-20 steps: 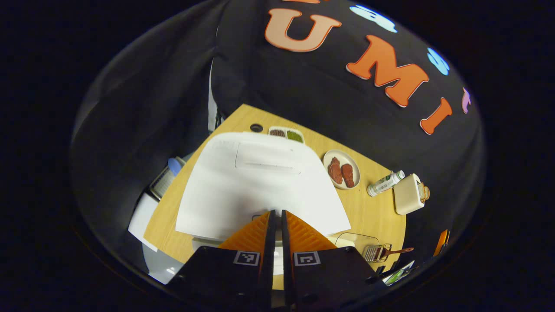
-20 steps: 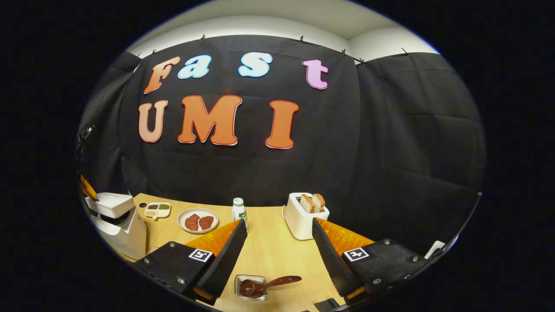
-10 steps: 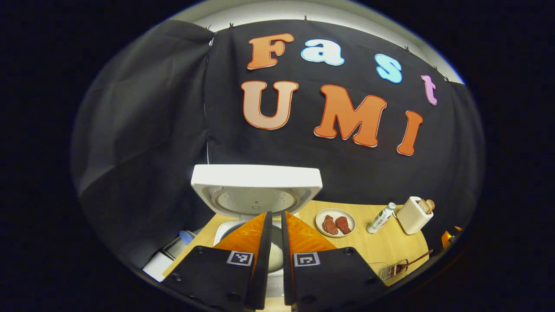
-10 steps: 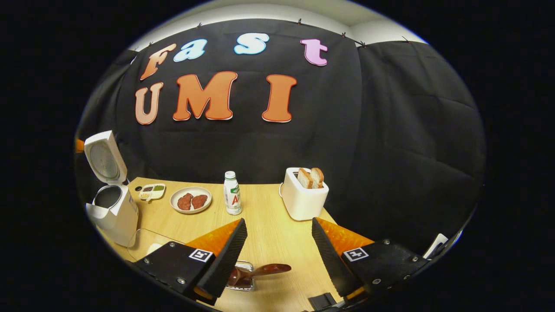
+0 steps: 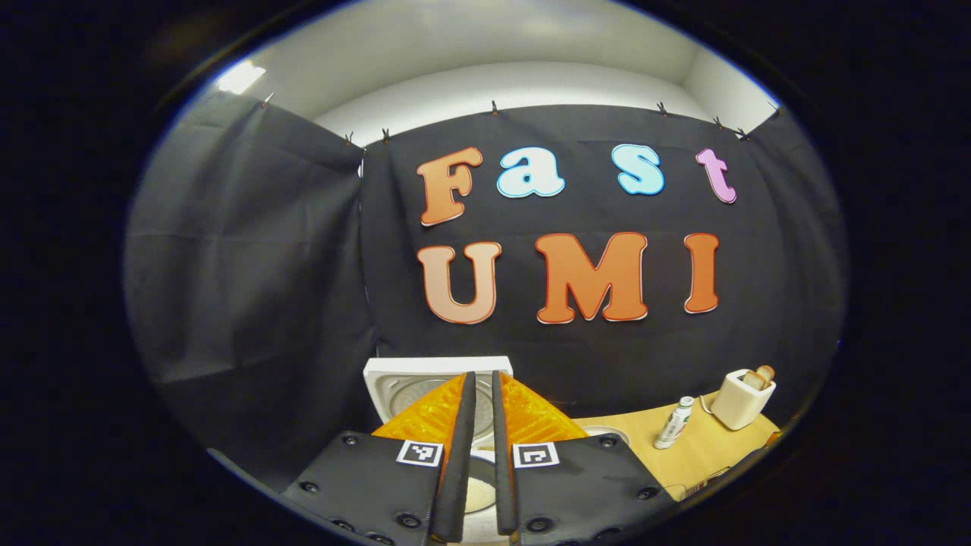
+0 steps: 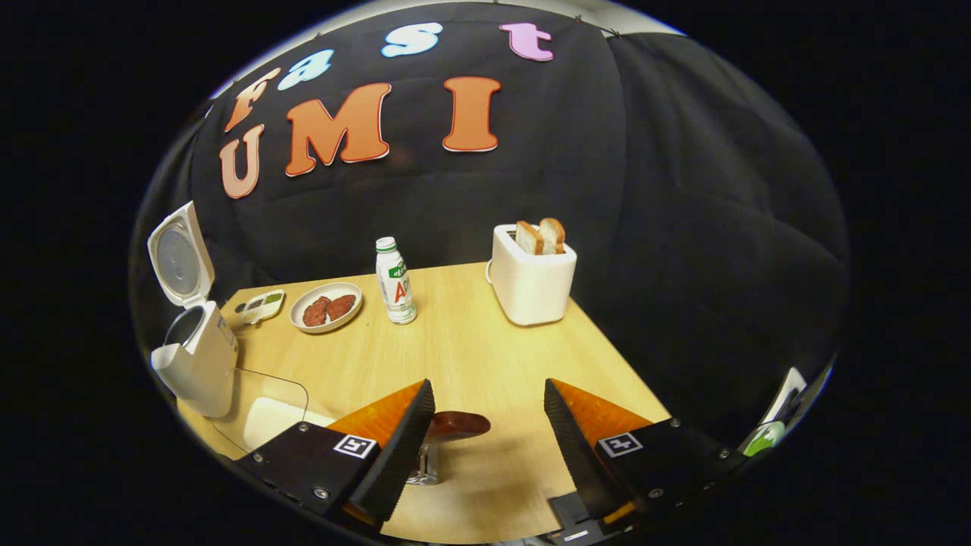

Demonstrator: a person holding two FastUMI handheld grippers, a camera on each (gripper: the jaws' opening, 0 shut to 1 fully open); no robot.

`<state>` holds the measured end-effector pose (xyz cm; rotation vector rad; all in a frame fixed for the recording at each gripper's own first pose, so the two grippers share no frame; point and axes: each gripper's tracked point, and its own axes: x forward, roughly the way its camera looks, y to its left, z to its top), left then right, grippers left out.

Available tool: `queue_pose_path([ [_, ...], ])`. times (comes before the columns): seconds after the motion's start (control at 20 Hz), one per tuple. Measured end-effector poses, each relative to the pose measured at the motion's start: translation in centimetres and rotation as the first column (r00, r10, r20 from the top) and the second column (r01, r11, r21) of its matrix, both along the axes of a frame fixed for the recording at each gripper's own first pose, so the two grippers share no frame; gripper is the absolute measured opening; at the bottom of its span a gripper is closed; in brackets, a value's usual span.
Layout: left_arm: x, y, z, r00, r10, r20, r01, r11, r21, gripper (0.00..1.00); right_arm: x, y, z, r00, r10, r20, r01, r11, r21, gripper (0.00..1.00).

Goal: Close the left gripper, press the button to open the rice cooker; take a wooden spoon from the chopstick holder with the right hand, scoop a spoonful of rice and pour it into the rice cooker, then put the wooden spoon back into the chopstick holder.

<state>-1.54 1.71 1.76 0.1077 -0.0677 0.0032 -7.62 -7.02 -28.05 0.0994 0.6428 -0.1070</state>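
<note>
In the left gripper view, your left gripper [image 5: 480, 425] points level toward the booth wall, its fingers drawn to a narrow slit and holding nothing; between and behind them the rice cooker [image 5: 425, 379] stands with its lid raised, and a pale patch low between the fingers looks like its inner pot. The button step appears done, so that hand can rest clear. In the right gripper view, your right gripper [image 6: 485, 425] tilts down over the wooden surface [image 6: 470, 341], fingers spread wide and empty, with the wooden spoon [image 6: 455, 423] just ahead between them, its end rising from the chopstick holder [image 6: 425, 464], partly hidden by one finger. Centre the fingers on the spoon before closing, then lift straight up so the holder does not tip. The open cooker sits far left beside a clear container [image 6: 269, 406]; a milk bottle [image 6: 395, 282] and toaster [image 6: 531, 277] stand well apart.
</note>
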Motion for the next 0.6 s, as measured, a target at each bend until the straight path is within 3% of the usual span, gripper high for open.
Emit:
queue_pose_path([
  [0.05, -0.5, -0.7, 0.5, 1.0, -0.003, 0.015, 0.003, 1.0, 0.012, 0.13, 0.1, 0.6, -0.6, 1.0, -0.001, -0.011, 0.002, 0.999, 0.039, 0.9],
  [0.1, -0.5, -1.3, 0.2, 1.0, -0.007, 0.015, 0.006, 1.0, 0.029, 0.16, 0.2, 1.2, -0.9, 1.0, 0.001, -0.016, 0.0, 0.998, 0.07, 0.87],
  [0.25, -1.2, -2.0, 0.6, 0.999, 0.016, 0.047, -0.019, 0.998, 0.068, 0.11, -0.4, 2.3, -2.1, 0.998, 0.036, -0.043, -0.031, 0.993, 0.112, 0.78],
  [0.3, -1.1, -2.8, 0.2, 0.999, -0.009, 0.039, 0.007, 0.998, 0.063, 0.06, -0.5, 2.5, -2.7, 0.998, 0.042, -0.055, -0.036, 0.993, 0.115, 0.76],
  [0.45, -1.6, -2.8, -0.5, 1.0, -0.006, 0.02, 0.005, 0.998, 0.065, 0.05, -0.6, 3.9, -3.9, 0.995, 0.045, -0.086, -0.03, 0.986, 0.161, 0.74],
  [0.55, -1.6, -2.6, -0.3, 1.0, -0.002, 0.022, 0.001, 0.997, 0.072, 0.05, -0.3, 4.1, -4.3, 0.996, 0.024, -0.089, -0.007, 0.982, 0.186, 0.6],
  [0.6, -1.4, -2.0, -0.5, 1.0, 0.016, 0.023, -0.018, 0.996, 0.086, 0.03, -0.3, 4.5, -4.2, 0.996, 0.012, -0.092, 0.008, 0.978, 0.208, 0.49],
])
